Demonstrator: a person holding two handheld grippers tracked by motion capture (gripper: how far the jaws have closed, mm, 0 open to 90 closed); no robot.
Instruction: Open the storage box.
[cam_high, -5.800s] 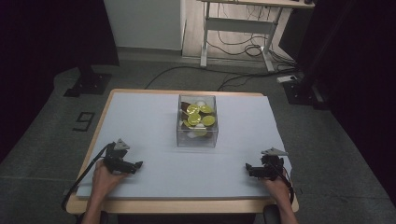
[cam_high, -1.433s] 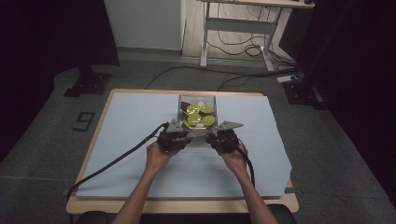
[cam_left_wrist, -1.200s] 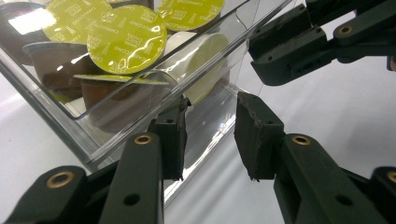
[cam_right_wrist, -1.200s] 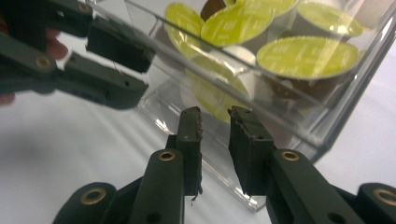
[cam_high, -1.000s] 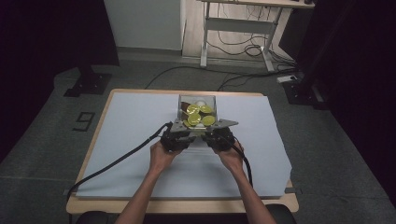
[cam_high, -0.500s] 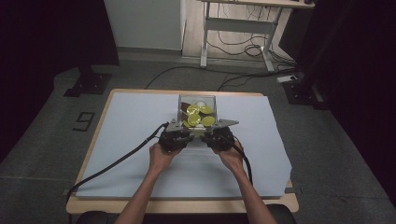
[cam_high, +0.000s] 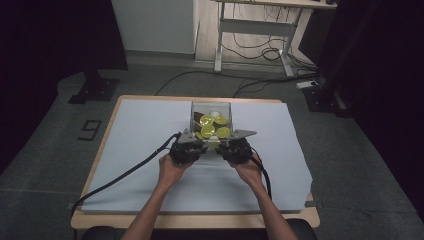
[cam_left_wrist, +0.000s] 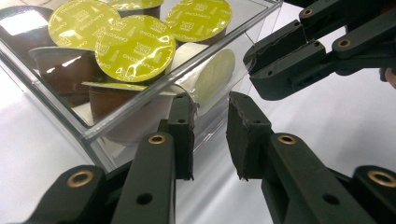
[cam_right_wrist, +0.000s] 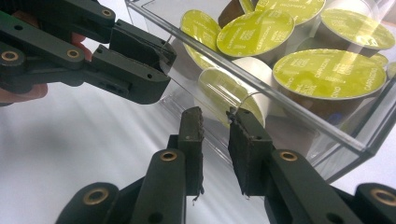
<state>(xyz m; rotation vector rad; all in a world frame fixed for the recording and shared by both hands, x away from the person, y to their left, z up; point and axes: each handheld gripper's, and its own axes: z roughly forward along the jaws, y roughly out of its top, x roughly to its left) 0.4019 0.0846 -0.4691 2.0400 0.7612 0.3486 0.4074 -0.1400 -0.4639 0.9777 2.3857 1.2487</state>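
Clear capsule box (cam_high: 211, 107), 12 o'clock: left gripper (cam_high: 192, 148) and right gripper (cam_high: 231, 148), advanced from table corners, jaws narrowly parted, apparently unpinched, at near wall; grasp imminent.

Near wall of the clear box (cam_high: 211, 116) blocks me straight ahead; capsules (cam_left_wrist: 134, 46) packed inside leave little room between them. My left gripper (cam_high: 186, 150) and right gripper (cam_high: 235, 149) crowd each other at that wall. Open mat (cam_high: 135, 125) lies free either side and behind my hands.
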